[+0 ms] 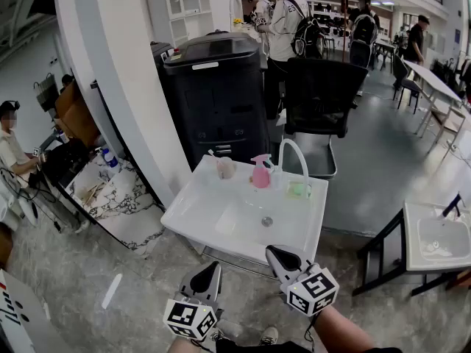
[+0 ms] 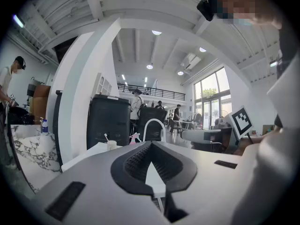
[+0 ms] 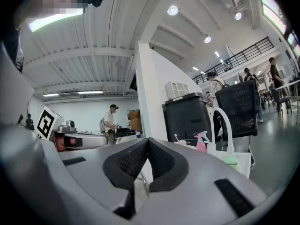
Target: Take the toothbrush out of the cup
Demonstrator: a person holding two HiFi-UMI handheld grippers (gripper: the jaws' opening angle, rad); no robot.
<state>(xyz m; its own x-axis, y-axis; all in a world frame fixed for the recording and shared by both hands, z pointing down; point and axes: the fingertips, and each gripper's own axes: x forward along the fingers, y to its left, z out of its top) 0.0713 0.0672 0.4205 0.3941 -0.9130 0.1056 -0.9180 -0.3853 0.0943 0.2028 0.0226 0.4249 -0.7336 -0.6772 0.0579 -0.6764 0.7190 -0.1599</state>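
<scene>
On the sink's back-left corner: a small pale round cup (image 1: 226, 169) stands with a slim light-handled toothbrush (image 1: 213, 154) in it. The toothbrush leans left and its upper end is clear above the rim.
Step in hand: by my reading the approach. The toothbrush is in the cup and neither tool is near it.
Left gripper (image 1: 214, 268): grey two-jaw tongs, ribbed pads pressed together with nothing between them. It is held short of the sink's front edge, well apart from the cup.
Right gripper (image 1: 275, 254): the same kind of tongs, jaws likewise closed and empty. Its tip is over the front rim of the white rectangular washbasin (image 1: 193, 210).
Next move calls for: one pair of jaws to part, a reach across the bowl to the back-left corner, and a close on the bare upper handle. Then a lift up along the lean, so the cup does not tip.
Cup contents: the toothbrush only, so far as can be seen; its inside is too small to make out.
Basin bowl: nothing in it but the round metal drain (image 1: 266, 221).
Pink trigger spray bottle (image 1: 260, 172): upright between the cup and the white arched tap (image 1: 295, 155). Its fill cannot be told.
Right of the tap: a pale green object (image 1: 298, 190) on the ledge, too blurred to name.
</scene>
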